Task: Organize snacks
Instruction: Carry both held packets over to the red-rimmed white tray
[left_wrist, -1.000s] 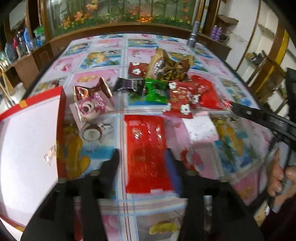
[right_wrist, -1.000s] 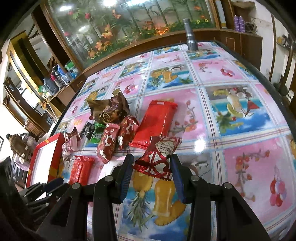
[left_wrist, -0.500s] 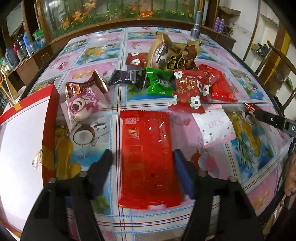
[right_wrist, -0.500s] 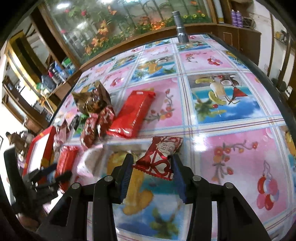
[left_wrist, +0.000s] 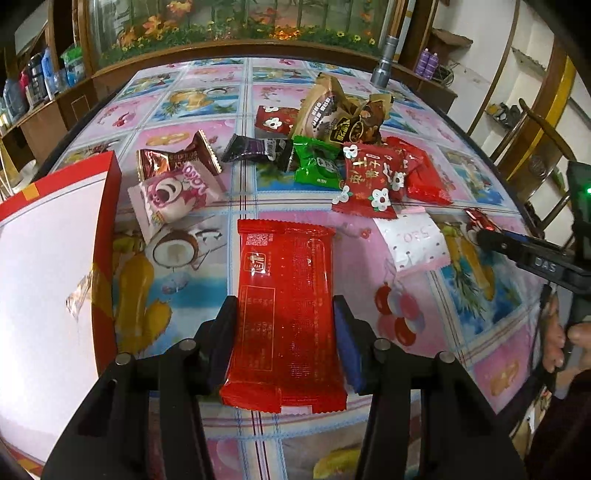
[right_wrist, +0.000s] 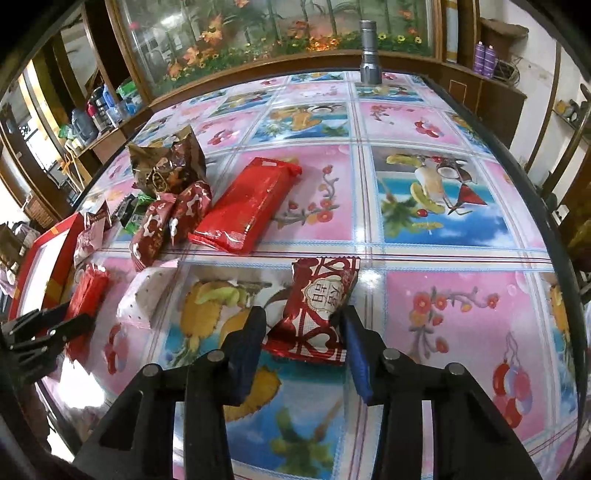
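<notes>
Closing since a second ago, the left gripper (left_wrist: 282, 343) pinches the long red foil snack bar (left_wrist: 286, 310) for boxing; the right gripper (right_wrist: 303, 332), jaws narrowing, clasps a red-and-white heart-patterned packet (right_wrist: 317, 310).

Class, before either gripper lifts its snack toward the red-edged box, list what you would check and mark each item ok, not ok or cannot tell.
1. Long flat red foil packet lies between the left gripper fingers, jaws closing: ok.
2. Left pads pressing firmly: cannot tell.
3. Small red-and-white heart-patterned packet sits between the right gripper fingers: ok.
4. Right grip firm: cannot tell.
5. Red-edged white box has bare room inside: ok.
6. White dotted packet lies apart from the red packet: ok.
</notes>
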